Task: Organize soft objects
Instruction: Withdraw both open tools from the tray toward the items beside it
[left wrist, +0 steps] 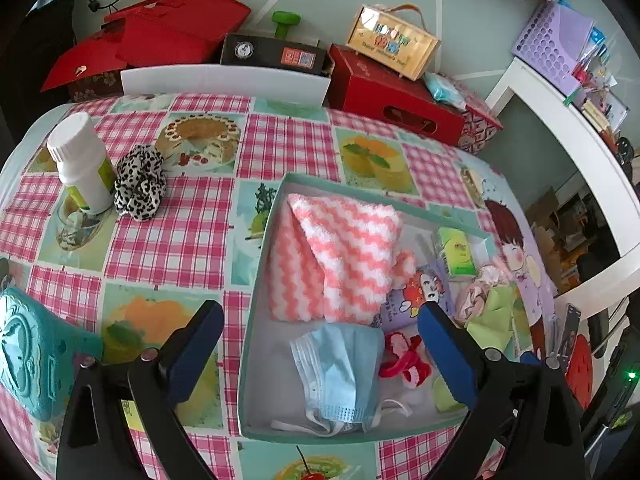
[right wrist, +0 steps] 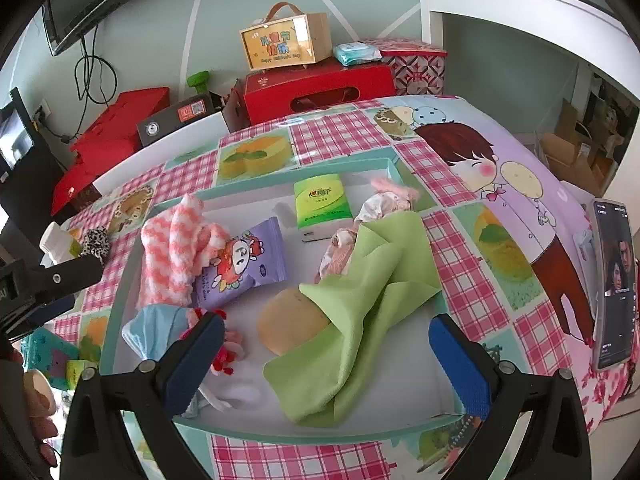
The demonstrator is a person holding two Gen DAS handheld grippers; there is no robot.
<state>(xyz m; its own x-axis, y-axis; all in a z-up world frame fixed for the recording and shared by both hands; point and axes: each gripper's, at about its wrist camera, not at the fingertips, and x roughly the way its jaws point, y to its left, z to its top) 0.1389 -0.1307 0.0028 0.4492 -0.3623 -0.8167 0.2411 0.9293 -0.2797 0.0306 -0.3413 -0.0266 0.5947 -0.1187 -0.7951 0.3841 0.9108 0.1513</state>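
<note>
yellow gift box (right wrist: pixel 286 42) reading "Happy Children's Day", green tissue pack (right wrist: pixel 320 200)

The right gripper (right wrist: pixel 326 354) hangs with wide jaws, nothing between them, above a shallow box (right wrist: pixel 280 430). Inside lie a green cloth (right wrist: pixel 360 320) partly covering a tan round thing (right wrist: pixel 290 320), a pink-white towel (right wrist: pixel 172 256), a purple packet (right wrist: pixel 244 264) and a green tissue pack (right wrist: pixel 320 200).

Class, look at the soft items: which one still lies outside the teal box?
The leopard-print scrunchie; it sits on the tablecloth beside the white bottle, while the others lie inside the box.
</note>
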